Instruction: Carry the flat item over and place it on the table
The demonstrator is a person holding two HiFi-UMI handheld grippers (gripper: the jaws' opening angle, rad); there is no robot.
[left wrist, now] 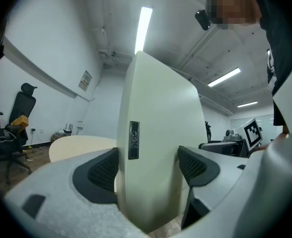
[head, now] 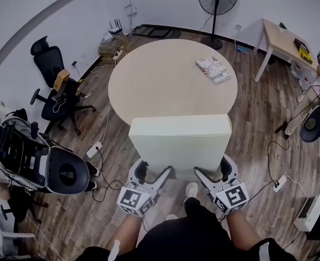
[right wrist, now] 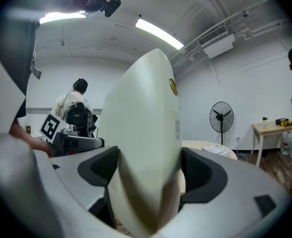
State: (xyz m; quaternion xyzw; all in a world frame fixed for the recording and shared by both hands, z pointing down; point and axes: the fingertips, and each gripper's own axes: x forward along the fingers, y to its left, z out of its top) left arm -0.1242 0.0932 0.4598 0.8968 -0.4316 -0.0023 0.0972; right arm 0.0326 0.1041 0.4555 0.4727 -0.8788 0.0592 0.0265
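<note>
Left gripper [head: 154,173] clamped on the near left corner of the cream flat box [head: 179,148], right gripper [head: 214,170] on the near right corner, pads pressed against both broad faces. Long axis crosswise, left to right. Tipped upward from the jaws, thin far edge uppermost. Held off the wooden floor [head: 257,118], far edge overlapping the near rim of the round table [head: 165,86] in the head view.
</note>
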